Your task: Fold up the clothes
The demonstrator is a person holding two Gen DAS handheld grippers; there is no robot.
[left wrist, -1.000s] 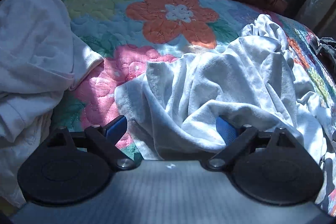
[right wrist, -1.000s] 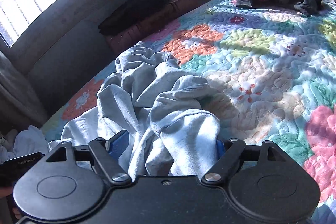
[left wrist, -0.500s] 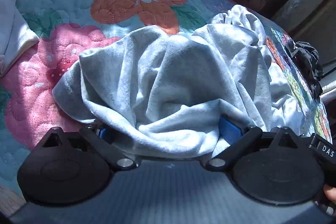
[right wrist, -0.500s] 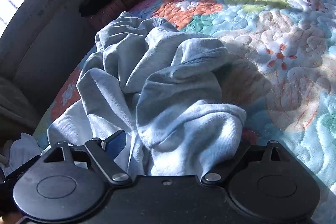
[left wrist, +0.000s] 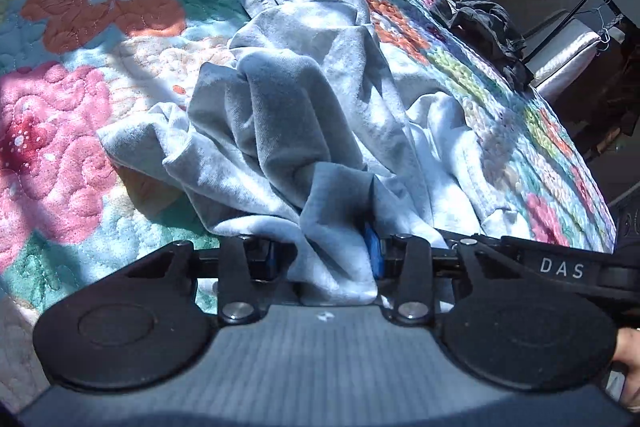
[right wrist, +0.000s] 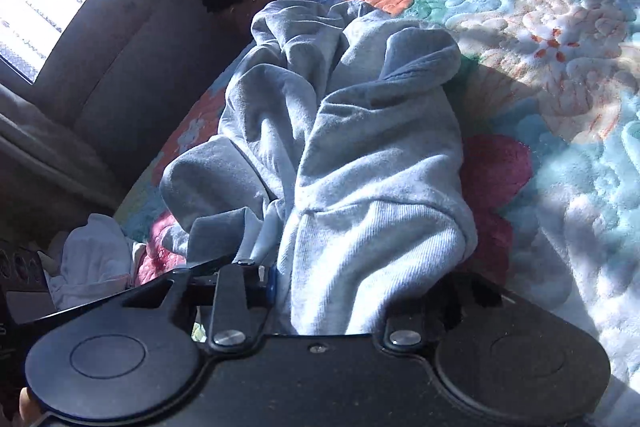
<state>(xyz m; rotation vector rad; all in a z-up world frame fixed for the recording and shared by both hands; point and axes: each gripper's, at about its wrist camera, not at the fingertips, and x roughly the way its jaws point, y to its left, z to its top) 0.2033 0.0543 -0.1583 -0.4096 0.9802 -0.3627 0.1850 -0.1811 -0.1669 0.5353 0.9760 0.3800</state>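
crumpled pale grey cotton garment (left wrist: 304, 107) on floral quilt (left wrist: 60, 131) | left gripper (left wrist: 326, 255) just closed, pinching its near fold | right gripper (right wrist: 340, 287) just closed, pinching its ribbed cuff

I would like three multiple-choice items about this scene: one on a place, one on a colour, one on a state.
1. Where does the light grey cotton sweatshirt lie?
A. on the floral quilted bedspread
B. on a wooden chair
C. in a basket

2. What colour is the crumpled garment at the bed's far edge?
A. yellow
B. black
C. red

3. The left gripper is:
A. wide open, empty
B. out of view
C. closed on grey cloth

Key: 1 A, quilt shows all around it; 2 B, dark heap; 3 C, cloth bunched between blue pads.
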